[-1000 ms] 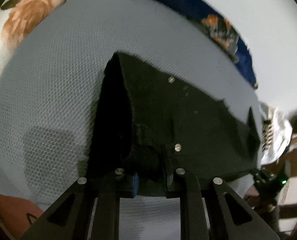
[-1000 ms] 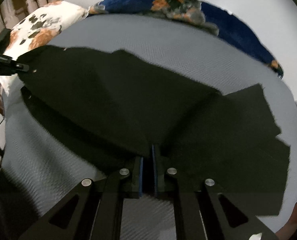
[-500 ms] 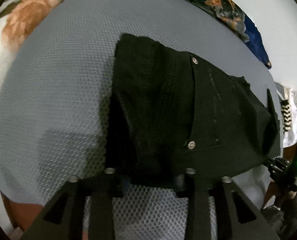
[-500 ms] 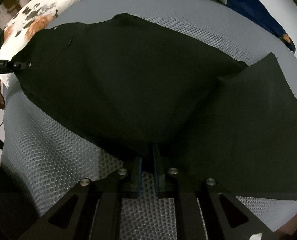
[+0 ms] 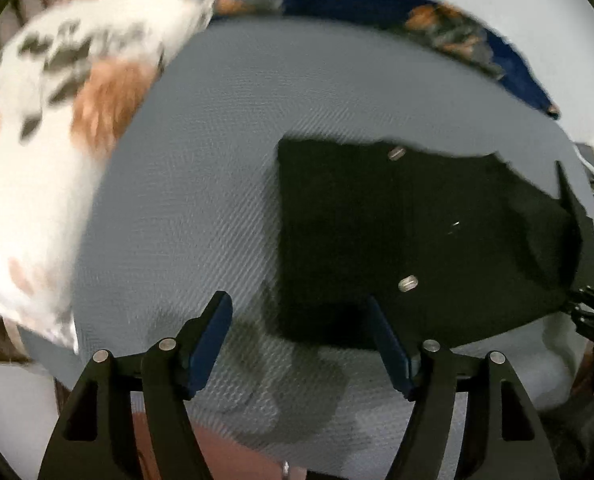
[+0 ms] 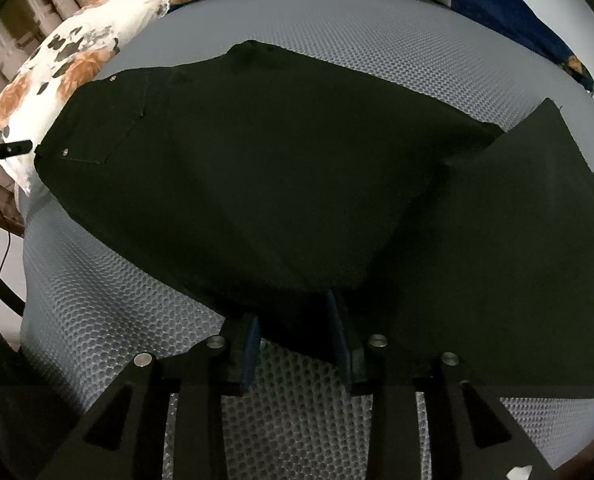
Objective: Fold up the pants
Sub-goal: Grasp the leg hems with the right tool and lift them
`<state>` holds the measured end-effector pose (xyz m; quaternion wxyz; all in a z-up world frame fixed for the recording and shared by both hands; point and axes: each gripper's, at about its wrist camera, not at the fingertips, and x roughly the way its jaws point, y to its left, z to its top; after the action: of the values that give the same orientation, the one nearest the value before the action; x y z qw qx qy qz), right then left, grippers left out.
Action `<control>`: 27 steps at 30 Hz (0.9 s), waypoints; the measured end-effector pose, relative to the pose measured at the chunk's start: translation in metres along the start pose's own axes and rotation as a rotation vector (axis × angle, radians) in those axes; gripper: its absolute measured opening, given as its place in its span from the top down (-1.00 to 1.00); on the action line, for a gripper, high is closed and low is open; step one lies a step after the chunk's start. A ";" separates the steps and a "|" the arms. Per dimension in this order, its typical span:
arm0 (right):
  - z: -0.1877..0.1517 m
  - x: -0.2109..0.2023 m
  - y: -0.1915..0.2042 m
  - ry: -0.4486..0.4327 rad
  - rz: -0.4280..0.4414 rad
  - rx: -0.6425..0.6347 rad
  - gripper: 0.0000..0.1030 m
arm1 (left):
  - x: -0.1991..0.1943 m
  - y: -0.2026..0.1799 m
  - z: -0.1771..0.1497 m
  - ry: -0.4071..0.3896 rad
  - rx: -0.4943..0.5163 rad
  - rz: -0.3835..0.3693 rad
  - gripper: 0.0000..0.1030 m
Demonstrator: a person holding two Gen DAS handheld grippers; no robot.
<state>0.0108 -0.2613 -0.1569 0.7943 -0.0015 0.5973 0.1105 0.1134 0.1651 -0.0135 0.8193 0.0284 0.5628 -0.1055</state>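
I see the black pants lying flat on the grey mesh mat, filling the middle and right of the right wrist frame. My right gripper sits at the lower centre with its jaws parted around the near hem; they look slack rather than pinching, though dark cloth hides the tips. My left gripper is spread wide over bare mat, holding nothing, the pants centre right. A floral pillow blurs the upper left.
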 end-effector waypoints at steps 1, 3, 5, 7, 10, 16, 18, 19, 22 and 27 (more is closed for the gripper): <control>-0.001 -0.001 0.001 -0.002 0.003 0.002 0.41 | -0.009 -0.013 0.001 -0.048 0.039 -0.012 -0.36; -0.003 -0.001 0.003 -0.003 0.005 0.004 0.41 | -0.019 -0.038 0.002 -0.096 0.110 -0.064 -0.37; -0.001 -0.003 0.002 -0.007 0.002 0.000 0.41 | -0.022 -0.071 0.004 -0.115 0.193 -0.134 -0.37; -0.002 -0.005 0.000 -0.005 0.006 0.005 0.41 | -0.016 -0.109 0.005 -0.119 0.280 -0.203 -0.37; 0.001 -0.009 -0.003 -0.009 0.030 0.042 0.41 | 0.000 -0.156 0.002 -0.100 0.372 -0.276 -0.37; 0.006 -0.014 -0.009 -0.024 0.065 0.099 0.41 | 0.033 -0.236 -0.011 -0.044 0.541 -0.361 -0.37; 0.007 -0.015 -0.011 -0.030 0.077 0.112 0.41 | 0.041 -0.256 -0.015 -0.033 0.579 -0.386 -0.37; 0.007 -0.015 -0.011 -0.031 0.080 0.115 0.41 | 0.045 -0.266 -0.018 -0.024 0.602 -0.393 -0.37; 0.008 -0.016 -0.011 -0.038 0.085 0.116 0.41 | 0.057 -0.292 -0.025 -0.008 0.654 -0.375 -0.37; 0.005 -0.022 -0.018 -0.049 0.107 0.126 0.39 | 0.081 -0.315 -0.030 0.045 0.678 -0.365 0.38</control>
<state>0.0129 -0.2819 -0.1370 0.8002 0.0832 0.5827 0.1151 0.0495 -0.1486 -0.0770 0.7187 0.1993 0.5096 -0.4290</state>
